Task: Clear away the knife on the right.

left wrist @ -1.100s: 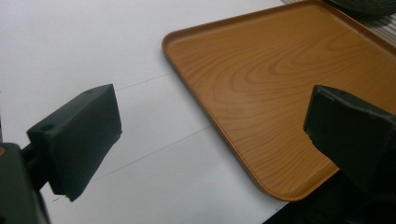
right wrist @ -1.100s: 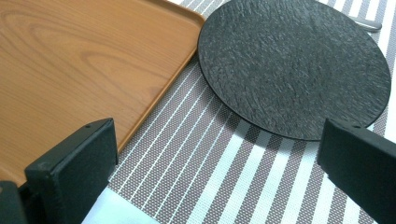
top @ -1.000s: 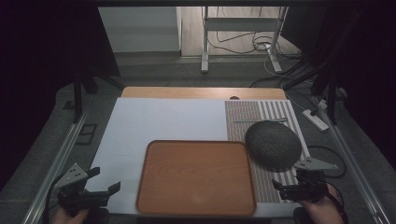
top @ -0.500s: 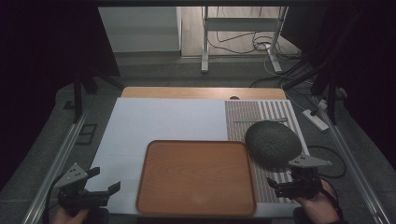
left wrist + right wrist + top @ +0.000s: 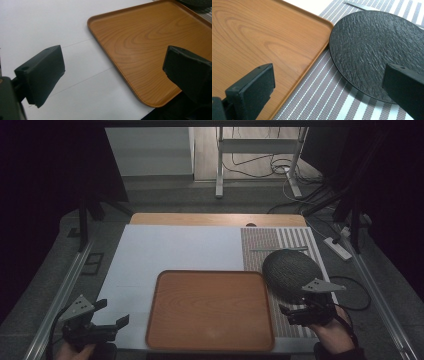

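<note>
– Where's the plate?
– The dark round plate (image 5: 290,272) lies on the striped mat (image 5: 280,242), its rim touching the wooden tray (image 5: 210,310).
– And the claws?
– The right claw (image 5: 305,312) and left claw (image 5: 107,327) both gape wide, holding nothing; bare white desk (image 5: 175,250) beyond.

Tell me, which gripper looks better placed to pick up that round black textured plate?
Probably the right gripper: open, right beside the round black textured plate on the striped placemat. The left gripper sits across the wooden tray.
</note>
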